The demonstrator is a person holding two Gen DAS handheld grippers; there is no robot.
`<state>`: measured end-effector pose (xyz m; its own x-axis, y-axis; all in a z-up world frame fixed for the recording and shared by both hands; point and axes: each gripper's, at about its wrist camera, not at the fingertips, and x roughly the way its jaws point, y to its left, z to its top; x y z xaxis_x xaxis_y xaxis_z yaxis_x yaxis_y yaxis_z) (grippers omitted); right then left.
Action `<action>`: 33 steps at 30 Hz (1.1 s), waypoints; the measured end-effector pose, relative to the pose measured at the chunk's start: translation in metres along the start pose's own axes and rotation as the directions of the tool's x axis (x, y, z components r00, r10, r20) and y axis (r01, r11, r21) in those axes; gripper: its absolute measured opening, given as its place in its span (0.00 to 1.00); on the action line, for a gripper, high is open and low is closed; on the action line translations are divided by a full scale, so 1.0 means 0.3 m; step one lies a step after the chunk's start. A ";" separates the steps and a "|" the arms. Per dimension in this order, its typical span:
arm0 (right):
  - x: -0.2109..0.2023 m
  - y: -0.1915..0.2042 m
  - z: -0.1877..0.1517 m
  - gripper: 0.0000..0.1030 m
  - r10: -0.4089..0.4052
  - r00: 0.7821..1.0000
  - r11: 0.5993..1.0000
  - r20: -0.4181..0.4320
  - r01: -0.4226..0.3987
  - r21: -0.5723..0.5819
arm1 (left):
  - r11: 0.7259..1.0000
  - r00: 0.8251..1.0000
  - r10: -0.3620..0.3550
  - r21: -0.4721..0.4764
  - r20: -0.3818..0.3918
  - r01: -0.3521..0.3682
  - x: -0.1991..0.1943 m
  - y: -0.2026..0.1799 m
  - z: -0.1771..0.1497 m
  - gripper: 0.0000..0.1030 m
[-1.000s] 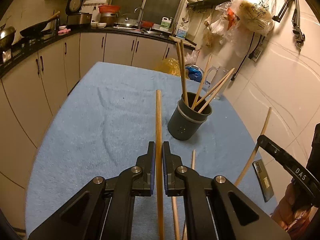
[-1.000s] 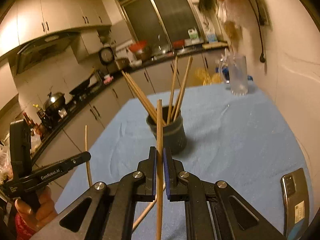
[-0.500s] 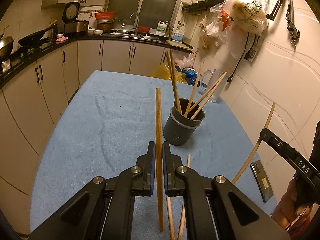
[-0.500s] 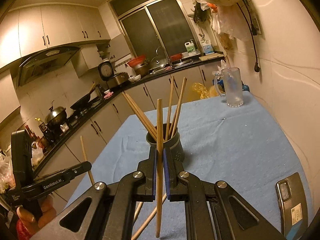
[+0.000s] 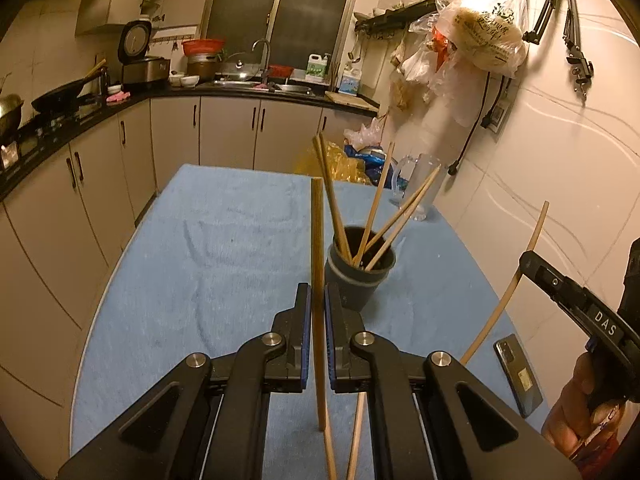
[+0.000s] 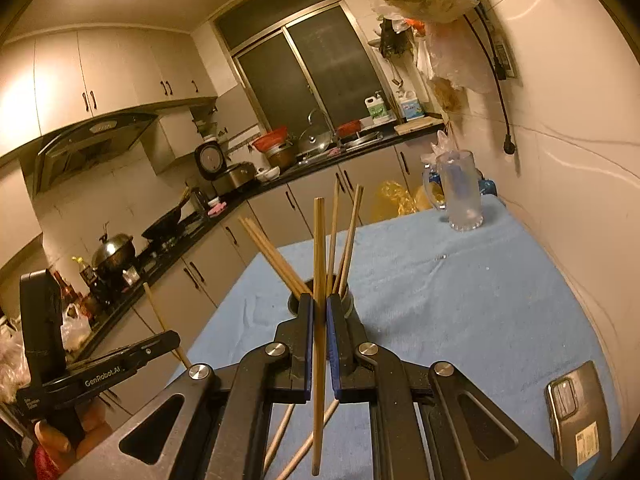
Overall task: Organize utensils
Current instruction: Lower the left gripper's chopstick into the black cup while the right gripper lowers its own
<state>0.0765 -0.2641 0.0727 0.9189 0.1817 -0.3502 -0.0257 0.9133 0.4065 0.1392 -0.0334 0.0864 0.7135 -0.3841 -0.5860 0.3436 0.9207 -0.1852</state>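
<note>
A: Risen since a second ago, both tools: dark grey round holder lower and farther off in the left view, lifted sticks clear of the blue cloth-covered table.

B: Claws?

A: Left gripper pressed together, pinching 1 upright wooden chopstick. Right gripper likewise clamped on a second wooden chopstick, near vertical.

B: And the rest?

A: About 5 more wooden sticks standing fanned in the holder, mid-table. 2 loose sticks lying on the cloth beneath the grippers. Clear glass mug at the far corner, dark phone flat near the wall-side edge.
</note>
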 end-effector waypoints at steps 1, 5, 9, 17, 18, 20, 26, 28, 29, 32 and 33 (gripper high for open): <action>0.000 -0.003 0.014 0.07 0.005 1.000 1.000 0.005 -0.005 0.006 | 1.000 1.000 -0.002 0.000 0.003 0.002 -0.001 -0.003 0.011 0.06; -0.008 -0.008 0.079 0.07 0.010 0.999 1.000 0.050 -0.011 0.017 | 1.000 1.000 -0.005 0.013 0.026 0.004 -0.002 -0.030 0.070 0.06; -0.009 -0.014 0.144 0.07 0.005 0.996 1.000 0.090 -0.007 0.027 | 1.000 0.999 -0.009 0.028 0.054 0.007 0.002 -0.061 0.139 0.06; 0.025 0.006 0.271 0.07 -0.013 0.988 0.999 0.157 0.008 0.032 | 0.998 0.991 -0.033 0.049 0.133 0.027 -0.011 -0.118 0.297 0.06; 0.032 0.007 0.283 0.07 -0.015 0.986 0.999 0.165 0.010 0.034 | 0.998 0.989 -0.039 0.052 0.144 0.031 -0.013 -0.126 0.316 0.06; 0.048 0.011 0.310 0.07 -0.019 0.984 0.999 0.180 0.012 0.039 | 0.998 0.986 -0.037 0.059 0.163 0.027 -0.013 -0.136 0.347 0.06; 0.093 0.026 0.358 0.07 -0.038 0.975 0.999 0.220 0.029 0.044 | 0.998 0.980 -0.046 0.040 0.195 0.039 0.018 -0.130 0.413 0.06; 0.114 0.036 0.372 0.07 -0.039 0.972 0.999 0.231 0.032 0.035 | 0.999 0.979 -0.050 0.031 0.198 0.045 0.041 -0.133 0.430 0.06; 0.128 0.046 0.377 0.07 -0.046 0.970 0.999 0.238 0.041 0.027 | 0.999 0.979 -0.051 0.025 0.197 0.047 0.056 -0.133 0.436 0.06; 0.162 0.058 0.386 0.07 -0.050 0.969 0.999 0.241 0.049 0.013 | 0.998 0.979 -0.061 0.023 0.193 0.058 0.087 -0.133 0.441 0.06; 0.176 0.063 0.386 0.07 -0.051 0.969 0.999 0.242 0.051 0.006 | 0.998 0.980 -0.060 0.024 0.192 0.057 0.098 -0.131 0.440 0.06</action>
<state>0.1700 -0.2795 0.1595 0.9870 0.0414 -0.1554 0.0235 0.9190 0.3936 0.2273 -0.0901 0.1805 0.7955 -0.4450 -0.4113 0.3981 0.8955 -0.1989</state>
